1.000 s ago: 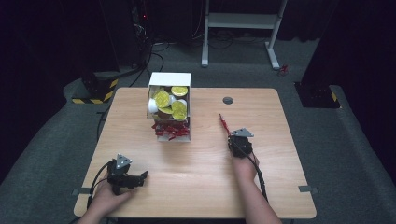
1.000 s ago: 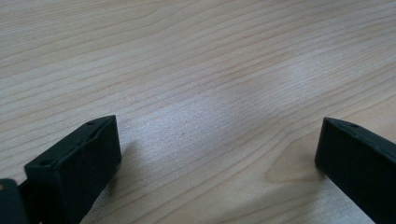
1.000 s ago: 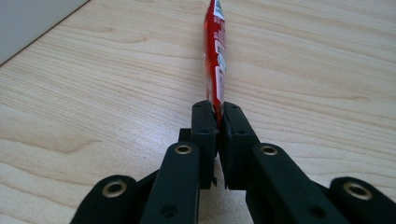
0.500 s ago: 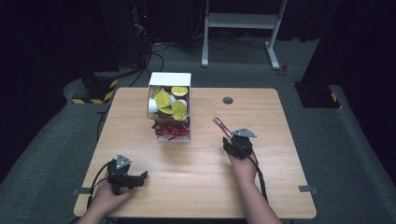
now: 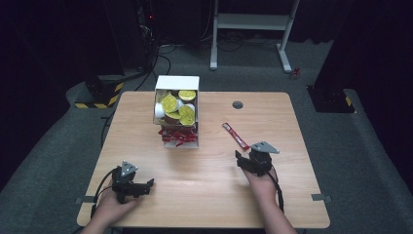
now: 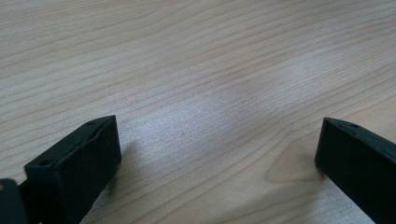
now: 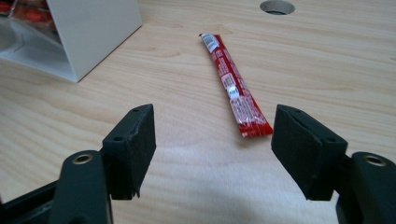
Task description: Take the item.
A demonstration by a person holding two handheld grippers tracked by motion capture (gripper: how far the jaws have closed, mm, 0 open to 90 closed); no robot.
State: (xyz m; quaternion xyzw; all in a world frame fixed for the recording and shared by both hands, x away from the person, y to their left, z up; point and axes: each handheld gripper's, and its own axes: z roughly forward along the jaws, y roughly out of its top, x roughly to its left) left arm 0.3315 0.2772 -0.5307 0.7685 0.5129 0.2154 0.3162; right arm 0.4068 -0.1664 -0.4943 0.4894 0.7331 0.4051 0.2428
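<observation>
Two tools are at work over the wooden bench point(image 5: 204, 175), one in each of the person's hands near the bench's near edge. The right tool point(image 7: 212, 140) stands with its jaws wide apart; they have just been opening, and nothing is between them. A red sachet point(image 7: 235, 91) lies flat on the bare wood just beyond the jaw tips, apart from both pads, its long side running away from the tool toward the far edge. In the high view the red sachet point(image 5: 235, 135) sits right of the bench's middle, between the right tool point(image 5: 247, 163) and a round cable hole point(image 5: 237, 104) near the far edge.

The left tool point(image 6: 215, 154) rests low over the wood by the near left corner, jaws wide, with only bare bench between them. In the high view the left tool point(image 5: 142, 185) points toward the bench's middle.

A white box point(image 5: 176, 84) stands at the far edge, left of the middle, holding round yellow-lidded cups point(image 5: 169, 103) and, in its lower part, more red sachets point(image 5: 176, 136). It is well apart from both tools.
</observation>
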